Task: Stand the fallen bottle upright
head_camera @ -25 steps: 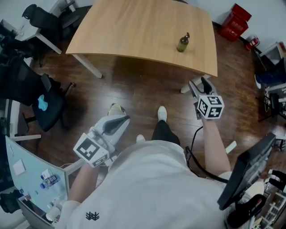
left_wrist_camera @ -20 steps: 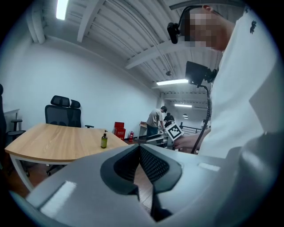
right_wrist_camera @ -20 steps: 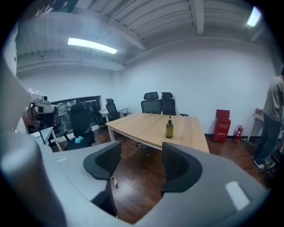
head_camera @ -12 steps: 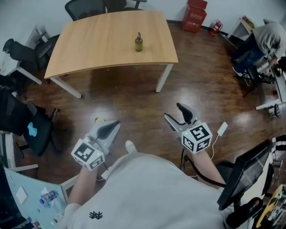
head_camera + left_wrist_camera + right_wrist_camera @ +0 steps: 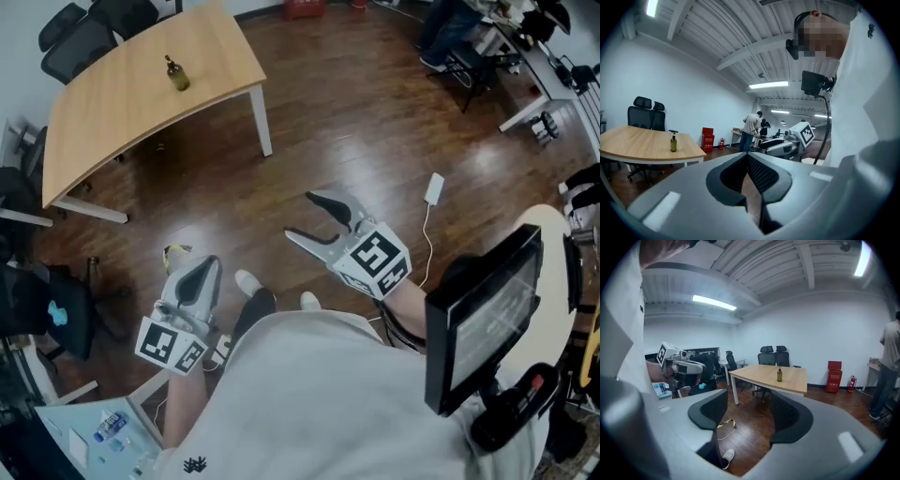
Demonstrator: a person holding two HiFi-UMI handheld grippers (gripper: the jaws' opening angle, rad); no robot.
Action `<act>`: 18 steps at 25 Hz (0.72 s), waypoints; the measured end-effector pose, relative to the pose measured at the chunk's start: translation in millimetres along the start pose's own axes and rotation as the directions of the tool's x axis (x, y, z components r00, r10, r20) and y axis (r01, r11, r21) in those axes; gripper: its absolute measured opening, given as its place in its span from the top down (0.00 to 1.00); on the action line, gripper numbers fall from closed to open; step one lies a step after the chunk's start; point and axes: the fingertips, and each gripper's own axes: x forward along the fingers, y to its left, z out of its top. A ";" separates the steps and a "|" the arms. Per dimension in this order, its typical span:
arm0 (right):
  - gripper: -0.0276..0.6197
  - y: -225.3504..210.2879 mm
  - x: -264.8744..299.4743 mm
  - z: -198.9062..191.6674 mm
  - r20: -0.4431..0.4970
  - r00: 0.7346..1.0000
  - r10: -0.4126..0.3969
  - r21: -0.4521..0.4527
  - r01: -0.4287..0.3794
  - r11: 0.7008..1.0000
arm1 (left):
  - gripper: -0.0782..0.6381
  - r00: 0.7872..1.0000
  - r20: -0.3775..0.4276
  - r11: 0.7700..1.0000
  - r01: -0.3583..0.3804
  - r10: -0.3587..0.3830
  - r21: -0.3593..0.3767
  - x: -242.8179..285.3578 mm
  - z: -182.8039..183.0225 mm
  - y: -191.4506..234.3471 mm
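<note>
A small olive-green pump bottle [image 5: 176, 73] stands upright on the wooden table [image 5: 112, 103] at the far upper left of the head view, far from both grippers. It also stands upright in the left gripper view, where the bottle [image 5: 673, 142] is small and distant, and the bottle [image 5: 779, 374] shows the same in the right gripper view. My left gripper [image 5: 199, 274] hangs over the floor by the person's leg, jaws shut and holding nothing. My right gripper [image 5: 304, 217] is held over the floor with its jaws spread and empty.
Black office chairs [image 5: 84, 33] stand behind the table. A white charger and cable [image 5: 434, 188] and a yellow strap [image 5: 723, 425] lie on the wooden floor. A monitor [image 5: 483, 314] sits at lower right. People stand at desks [image 5: 751, 129] across the room. A red box [image 5: 834, 376] stands by the wall.
The view has swung right and away from the table, which slid to the upper left. Both grippers are farther from the bottle. The bottle stays upright throughout.
</note>
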 end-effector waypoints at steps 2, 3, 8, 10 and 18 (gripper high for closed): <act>0.51 5.2 -12.6 -0.1 0.009 1.000 0.008 -0.004 -0.008 1.000 | 0.89 1.000 -0.019 1.000 0.006 -0.006 0.000 -1.5 -6.4 -16.2; 0.51 7.9 -18.2 0.3 0.015 1.000 0.012 -0.007 -0.012 1.000 | 0.89 1.000 -0.026 1.000 0.006 -0.006 0.001 -2.9 -8.5 -22.9; 0.53 16.5 -39.6 3.4 0.042 0.999 0.030 -0.019 -0.029 0.999 | 0.89 1.000 -0.030 1.000 -0.004 0.005 0.010 -6.5 -11.9 -43.5; 0.55 19.3 -46.6 4.0 0.049 0.998 0.034 -0.033 -0.032 0.999 | 0.89 1.000 -0.022 1.000 -0.006 0.007 0.014 -6.9 -11.8 -51.1; 0.56 25.0 -63.9 1.3 0.056 0.998 0.028 -0.065 -0.025 0.998 | 0.89 1.000 -0.017 1.000 -0.012 0.012 0.015 -10.6 -15.1 -72.5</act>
